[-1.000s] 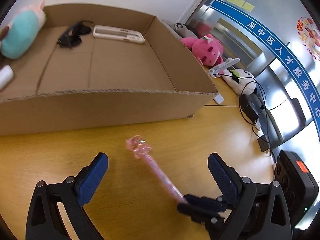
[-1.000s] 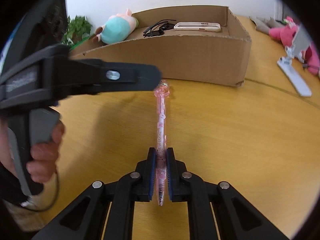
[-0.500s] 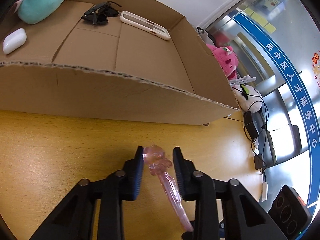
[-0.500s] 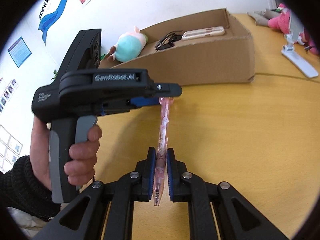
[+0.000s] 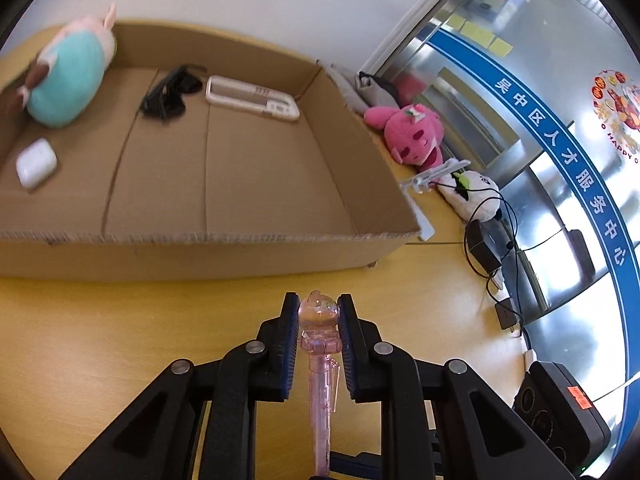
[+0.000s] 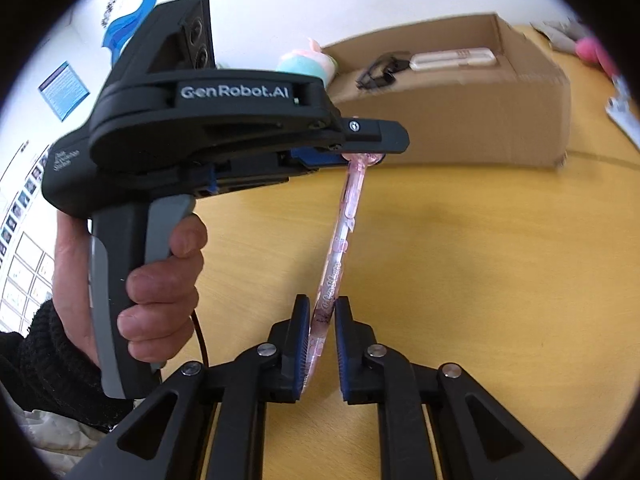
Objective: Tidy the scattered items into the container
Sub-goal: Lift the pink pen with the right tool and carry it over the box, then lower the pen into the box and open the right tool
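Note:
A clear pink pen with a cartoon head hangs above the yellow table, held at both ends. My left gripper is closing, and its blue pads press on the pen's head. In the right wrist view the left gripper reaches in from the left, with the pen slanting down from it. My right gripper is shut on the pen's lower end. The cardboard box stands just beyond and holds a teal plush, a white earbud case, black sunglasses and a white phone case.
A person's hand grips the left gripper's handle. Right of the box lie a pink plush, a white plush, a black adapter with cables and a black device near the table's edge.
My left gripper has gone from wide open to closed on the pen's head and has risen. The right gripper has tilted the pen up off the table.

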Tool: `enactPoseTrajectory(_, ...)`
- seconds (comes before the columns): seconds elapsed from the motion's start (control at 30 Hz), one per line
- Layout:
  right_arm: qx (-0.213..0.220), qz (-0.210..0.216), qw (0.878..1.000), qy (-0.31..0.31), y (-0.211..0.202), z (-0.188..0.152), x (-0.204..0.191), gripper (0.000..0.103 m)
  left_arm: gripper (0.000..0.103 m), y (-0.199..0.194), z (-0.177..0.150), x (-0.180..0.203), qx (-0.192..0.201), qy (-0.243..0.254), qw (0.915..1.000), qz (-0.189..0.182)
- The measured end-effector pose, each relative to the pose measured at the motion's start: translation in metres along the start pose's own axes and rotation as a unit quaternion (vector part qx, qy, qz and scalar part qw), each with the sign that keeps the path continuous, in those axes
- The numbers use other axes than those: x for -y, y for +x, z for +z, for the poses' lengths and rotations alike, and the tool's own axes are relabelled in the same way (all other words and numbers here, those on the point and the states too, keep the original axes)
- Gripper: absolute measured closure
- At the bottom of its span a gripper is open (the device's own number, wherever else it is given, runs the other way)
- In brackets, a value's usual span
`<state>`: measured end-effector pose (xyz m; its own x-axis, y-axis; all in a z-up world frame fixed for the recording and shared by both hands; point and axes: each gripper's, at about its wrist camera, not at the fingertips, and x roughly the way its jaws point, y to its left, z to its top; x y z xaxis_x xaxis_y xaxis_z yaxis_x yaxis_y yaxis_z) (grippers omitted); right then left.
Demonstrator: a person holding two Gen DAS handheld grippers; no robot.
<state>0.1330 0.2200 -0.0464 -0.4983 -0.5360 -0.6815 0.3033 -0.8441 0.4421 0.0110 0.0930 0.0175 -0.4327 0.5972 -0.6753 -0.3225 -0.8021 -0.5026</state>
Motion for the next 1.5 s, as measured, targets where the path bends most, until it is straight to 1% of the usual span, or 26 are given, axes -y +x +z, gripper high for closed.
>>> enactPoseTrajectory(0.1,0.012,0.003,1.000,-0.024,-0.005,0.017,-0.009,0.091,0.084,-0.018,0.018,0.005,0.019,0.013,0.9997,0.005)
enactPoseTrajectory(0.23,0.037,0.014,0.998,-0.050,-0.013,0.051,-0.023,0.091,0.084,-0.044,0.057,0.011,0.042,0.034,0.9985,0.001)
enactPoseTrajectory(0.33,0.061,0.016,0.996,-0.069,-0.020,0.080,-0.033,0.092,0.084,-0.059,0.088,0.022,0.058,0.064,0.9963,0.000)
enactPoseTrajectory(0.43,0.076,0.024,0.994,-0.073,-0.025,0.109,-0.034,0.092,0.084,-0.069,0.118,0.031,0.071,0.091,0.9933,0.005)
enactPoseTrajectory(0.5,0.081,0.027,0.993,-0.077,-0.027,0.131,-0.034,0.092,0.084,-0.071,0.138,0.037,0.077,0.108,0.9911,0.010)
enactPoseTrajectory(0.6,0.080,0.037,0.993,-0.074,-0.028,0.161,-0.030,0.092,0.084,-0.072,0.166,0.039,0.080,0.117,0.9899,0.007)
enactPoseTrajectory(0.67,0.073,0.043,0.994,-0.069,-0.023,0.186,-0.023,0.092,0.084,-0.067,0.182,0.035,0.074,0.115,0.9906,0.002)
enactPoseTrajectory(0.8,0.046,0.047,0.997,-0.051,-0.011,0.214,-0.006,0.093,0.084,-0.044,0.209,0.025,0.053,0.110,0.9926,0.004)
enactPoseTrajectory(0.87,0.026,0.050,0.998,-0.034,0.003,0.226,0.007,0.093,0.084,-0.029,0.218,0.019,0.041,0.108,0.9933,0.008)
enactPoseTrajectory(0.97,-0.003,0.045,0.999,-0.006,0.024,0.236,0.031,0.094,0.084,-0.001,0.227,0.004,0.019,0.089,0.9959,0.002)
enactPoseTrajectory(1.07,-0.034,0.038,0.998,0.023,0.040,0.239,0.057,0.094,0.084,0.033,0.234,-0.016,-0.012,0.062,0.9980,-0.008)
enactPoseTrajectory(1.17,-0.066,0.028,0.996,0.045,0.057,0.240,0.080,0.093,0.084,0.070,0.234,-0.032,-0.044,0.039,0.9982,-0.012)
enactPoseTrajectory(1.27,-0.101,0.022,0.992,0.069,0.078,0.238,0.105,0.094,0.084,0.106,0.234,-0.044,-0.078,0.021,0.9967,-0.011)
enactPoseTrajectory(1.37,-0.131,0.017,0.987,0.093,0.099,0.238,0.129,0.094,0.084,0.134,0.233,-0.052,-0.103,0.010,0.9945,-0.014)
enactPoseTrajectory(1.5,-0.154,0.010,0.981,0.114,0.111,0.234,0.148,0.094,0.084,0.160,0.233,-0.063,-0.129,-0.005,0.9915,-0.017)
